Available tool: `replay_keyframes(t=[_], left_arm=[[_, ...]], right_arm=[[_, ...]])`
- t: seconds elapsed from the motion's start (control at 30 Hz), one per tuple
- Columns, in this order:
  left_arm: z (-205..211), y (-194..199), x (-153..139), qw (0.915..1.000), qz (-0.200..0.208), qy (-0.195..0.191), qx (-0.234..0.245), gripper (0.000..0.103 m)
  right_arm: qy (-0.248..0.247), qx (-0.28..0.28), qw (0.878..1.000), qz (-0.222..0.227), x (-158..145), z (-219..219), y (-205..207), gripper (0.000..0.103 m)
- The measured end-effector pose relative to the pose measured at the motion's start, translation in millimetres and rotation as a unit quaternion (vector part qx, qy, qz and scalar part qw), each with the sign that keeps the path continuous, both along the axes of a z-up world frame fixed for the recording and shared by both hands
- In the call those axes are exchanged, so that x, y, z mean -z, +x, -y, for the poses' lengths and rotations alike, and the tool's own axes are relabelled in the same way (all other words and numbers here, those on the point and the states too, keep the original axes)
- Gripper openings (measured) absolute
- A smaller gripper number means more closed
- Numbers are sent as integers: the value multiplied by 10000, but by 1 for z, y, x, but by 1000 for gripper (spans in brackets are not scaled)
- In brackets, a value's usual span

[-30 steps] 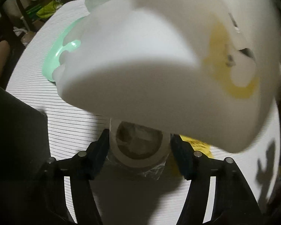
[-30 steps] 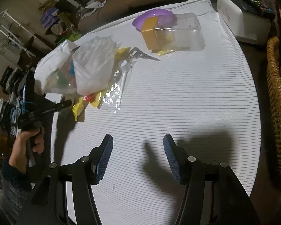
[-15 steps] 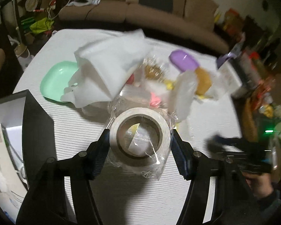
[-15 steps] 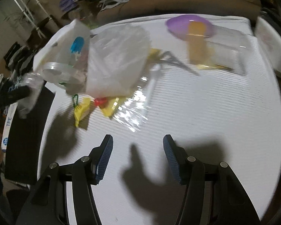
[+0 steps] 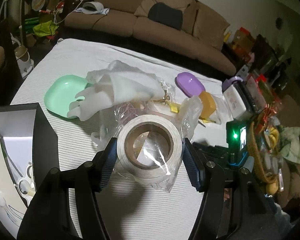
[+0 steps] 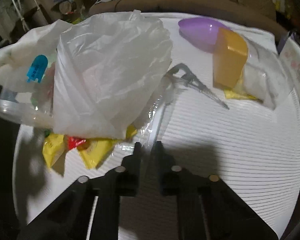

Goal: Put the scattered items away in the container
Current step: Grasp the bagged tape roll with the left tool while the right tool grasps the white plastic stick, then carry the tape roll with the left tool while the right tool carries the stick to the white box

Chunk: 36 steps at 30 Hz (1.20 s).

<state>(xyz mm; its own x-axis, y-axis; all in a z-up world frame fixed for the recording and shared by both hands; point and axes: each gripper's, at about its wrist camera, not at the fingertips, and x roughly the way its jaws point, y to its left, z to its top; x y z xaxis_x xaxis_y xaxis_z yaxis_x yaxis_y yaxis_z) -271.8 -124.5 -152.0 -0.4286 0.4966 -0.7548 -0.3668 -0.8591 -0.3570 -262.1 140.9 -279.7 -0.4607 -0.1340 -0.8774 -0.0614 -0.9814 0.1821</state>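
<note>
Roll of tape (image 5: 149,143) in clear wrap clamped between left tool (image 5: 150,154) fingers, frame centre, above striped tabletop (image 5: 74,140). Only in left view: black box (image 5: 40,138) at left edge, green tray (image 5: 62,96) upper left. Only in right view: right tool (image 6: 148,152) pinched narrow on clear plastic sheet (image 6: 156,116), beside white bag (image 6: 110,76), yellow packets (image 6: 94,152) lower left.
</note>
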Motion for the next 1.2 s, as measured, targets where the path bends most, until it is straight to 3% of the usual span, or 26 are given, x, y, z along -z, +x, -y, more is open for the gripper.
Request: replay_keyframes(t=[0.17, 0.3, 0.47, 0.6, 0.8, 0.87, 0.97, 1.2], left_arm=[[4, 4, -12, 9996, -249, 75, -135, 59], [1, 15, -29, 9969, -717, 87, -304, 59], [-9, 33, -48, 9925, -1177, 204, -273, 59], [-19, 48, -65, 9866, -1603, -17, -304, 59], [-15, 56, -82, 9812, -1858, 25, -525, 59], [-11, 58, -87, 9780, -1994, -128, -600, 59], [-5, 62, -96, 9711, -2235, -398, -741, 59], [39, 61, -110, 9623, -2388, -498, -1200, 59]], right_arm=[[-557, 203, 9981, -158, -20, -38, 32, 7], [-797, 438, 9932, -730, -65, -66, 77, 7], [-852, 583, 9825, -1550, -129, -70, 120, 7], [-631, 401, 9762, -2036, -175, -53, 136, 7], [-364, -34, 9665, -2540, -223, -15, 147, 7], [-324, -209, 9585, -2825, -236, -4, 155, 7], [-222, -366, 9531, -2995, -247, 14, 155, 8], [-360, -680, 9506, -3007, -251, 63, 136, 8]])
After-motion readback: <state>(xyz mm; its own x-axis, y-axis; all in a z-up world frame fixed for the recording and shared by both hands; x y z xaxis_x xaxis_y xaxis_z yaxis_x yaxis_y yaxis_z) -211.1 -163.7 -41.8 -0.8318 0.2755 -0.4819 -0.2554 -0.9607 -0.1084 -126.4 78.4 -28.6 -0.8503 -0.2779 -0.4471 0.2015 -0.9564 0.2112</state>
